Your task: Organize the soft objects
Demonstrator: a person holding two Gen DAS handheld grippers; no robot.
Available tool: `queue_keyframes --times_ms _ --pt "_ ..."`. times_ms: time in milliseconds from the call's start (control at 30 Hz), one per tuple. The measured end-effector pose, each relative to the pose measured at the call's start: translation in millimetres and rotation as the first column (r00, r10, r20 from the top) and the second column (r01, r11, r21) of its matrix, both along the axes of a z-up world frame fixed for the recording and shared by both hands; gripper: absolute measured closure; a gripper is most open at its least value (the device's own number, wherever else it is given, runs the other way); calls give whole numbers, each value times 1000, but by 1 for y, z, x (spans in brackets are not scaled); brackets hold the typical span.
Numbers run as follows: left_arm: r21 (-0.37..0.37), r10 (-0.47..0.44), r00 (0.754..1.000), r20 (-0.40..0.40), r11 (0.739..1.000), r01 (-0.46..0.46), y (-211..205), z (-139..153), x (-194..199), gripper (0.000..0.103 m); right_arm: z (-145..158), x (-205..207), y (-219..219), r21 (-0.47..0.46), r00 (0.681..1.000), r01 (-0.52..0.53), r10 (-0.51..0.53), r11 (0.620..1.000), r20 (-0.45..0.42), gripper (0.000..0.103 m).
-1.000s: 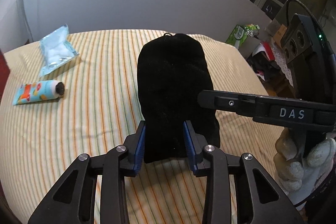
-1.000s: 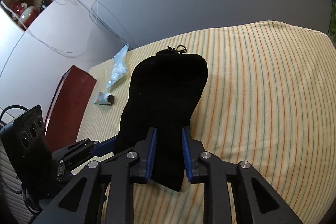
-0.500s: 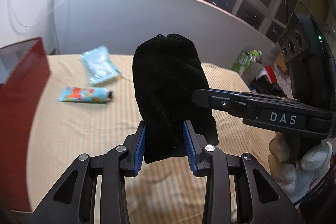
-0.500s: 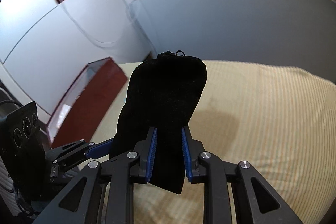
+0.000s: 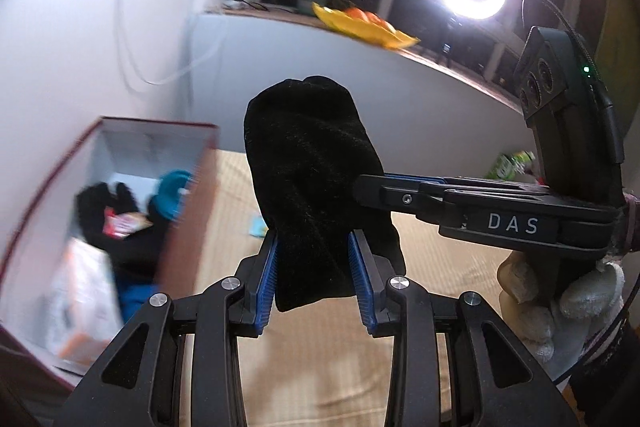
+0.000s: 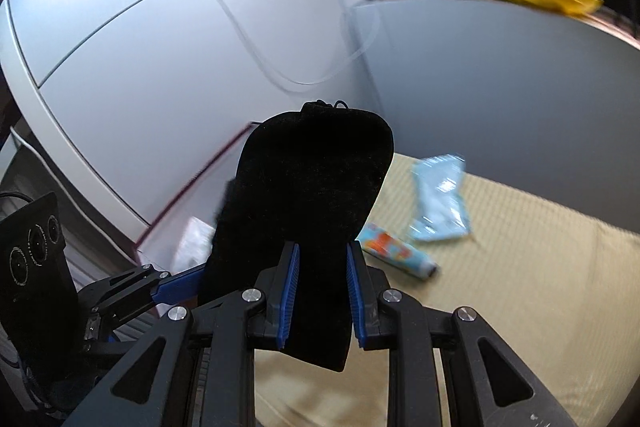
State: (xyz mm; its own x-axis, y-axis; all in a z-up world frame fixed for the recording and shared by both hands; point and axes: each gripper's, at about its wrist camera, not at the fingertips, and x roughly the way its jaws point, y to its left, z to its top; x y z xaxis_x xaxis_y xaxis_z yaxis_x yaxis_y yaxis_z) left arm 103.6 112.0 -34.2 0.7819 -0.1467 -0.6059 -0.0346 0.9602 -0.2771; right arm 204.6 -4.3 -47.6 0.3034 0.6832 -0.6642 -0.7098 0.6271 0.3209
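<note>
A black velvet pouch [image 5: 312, 163] hangs in the air, held at its lower end from two sides. My left gripper [image 5: 316, 275] is shut on its bottom edge, blue pads pressing both sides. My right gripper [image 6: 322, 281] is shut on the same black pouch [image 6: 308, 195], and its fingers enter the left wrist view from the right [image 5: 400, 187]. Left of the pouch stands an open dark red box [image 5: 56, 167] with a white inside, holding dark cloth, a teal item and plastic-wrapped things.
On the striped bedcover [image 6: 520, 267] lie a colourful tube [image 6: 396, 253] and a pale blue plastic packet [image 6: 440, 199]. A grey wall panel rises behind the bed, with a yellow dish [image 5: 360, 27] on the ledge above. A gloved hand [image 5: 560, 307] holds the right gripper.
Both grippers have lifted the pouch off the bedcover and swung it left toward the red box, whose open inside has come into the left wrist view. The grips are unchanged.
</note>
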Motion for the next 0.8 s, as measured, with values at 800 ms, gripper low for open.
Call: queue_keyframes --times_ms 800 --pt "65 187 978 -95 981 -181 129 -14 16 70 -11 20 173 -56 985 -168 165 984 -53 82"
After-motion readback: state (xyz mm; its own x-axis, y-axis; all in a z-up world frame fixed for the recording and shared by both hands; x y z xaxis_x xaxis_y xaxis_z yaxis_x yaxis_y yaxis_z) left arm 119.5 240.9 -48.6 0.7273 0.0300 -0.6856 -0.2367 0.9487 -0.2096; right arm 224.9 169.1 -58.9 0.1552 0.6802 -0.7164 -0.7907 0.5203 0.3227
